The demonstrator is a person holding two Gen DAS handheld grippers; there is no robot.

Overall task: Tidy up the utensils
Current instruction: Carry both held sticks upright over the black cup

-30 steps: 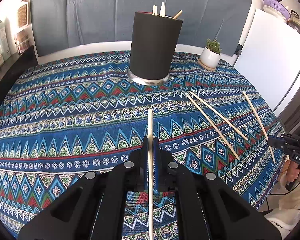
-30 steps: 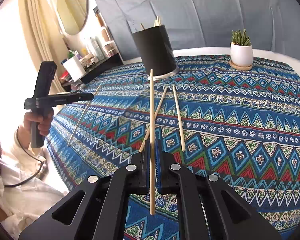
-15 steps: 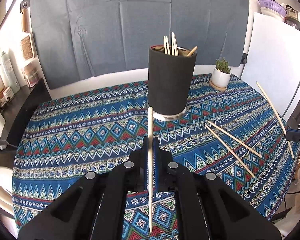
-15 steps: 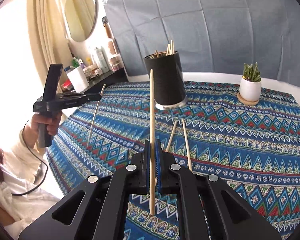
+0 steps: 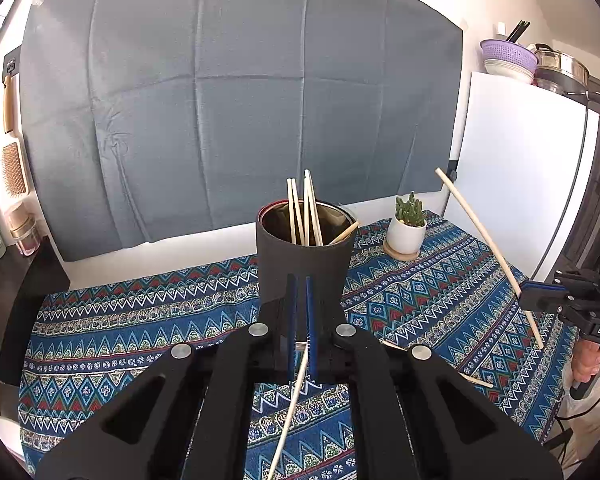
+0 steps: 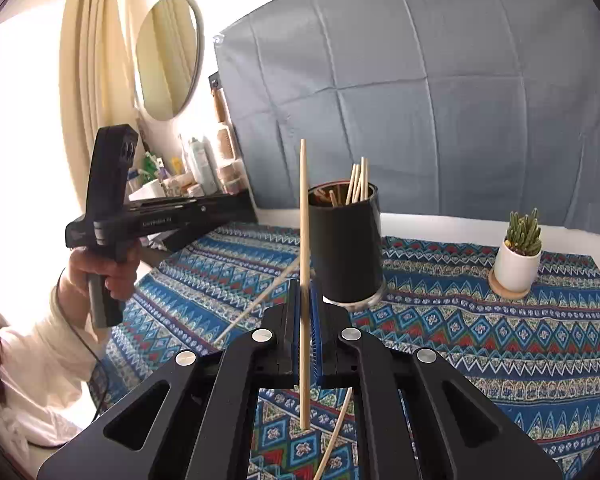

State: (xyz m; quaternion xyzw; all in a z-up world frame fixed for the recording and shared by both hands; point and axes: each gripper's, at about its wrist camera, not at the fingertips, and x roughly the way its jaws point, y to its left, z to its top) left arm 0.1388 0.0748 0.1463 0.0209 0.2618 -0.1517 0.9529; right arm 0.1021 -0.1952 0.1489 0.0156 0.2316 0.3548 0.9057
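Observation:
A black cylindrical holder stands on the patterned tablecloth with several chopsticks in it. My left gripper is shut just in front of the holder, and no chopstick shows past its pads. A pale chopstick slants below that gripper, apart from its tips in the right wrist view. My right gripper is shut on an upright chopstick, to the right of the holder and short of it. Another chopstick lies on the cloth.
A small potted cactus sits on a coaster right of the holder. A white cabinet stands past the table's right edge. A dark shelf with bottles is at the far left. A person's hand holds the left gripper.
Both grippers rose and closed in on the holder, whose open top now shows. The left chopstick no longer sticks out ahead of the pads and appears slanted beneath the gripper.

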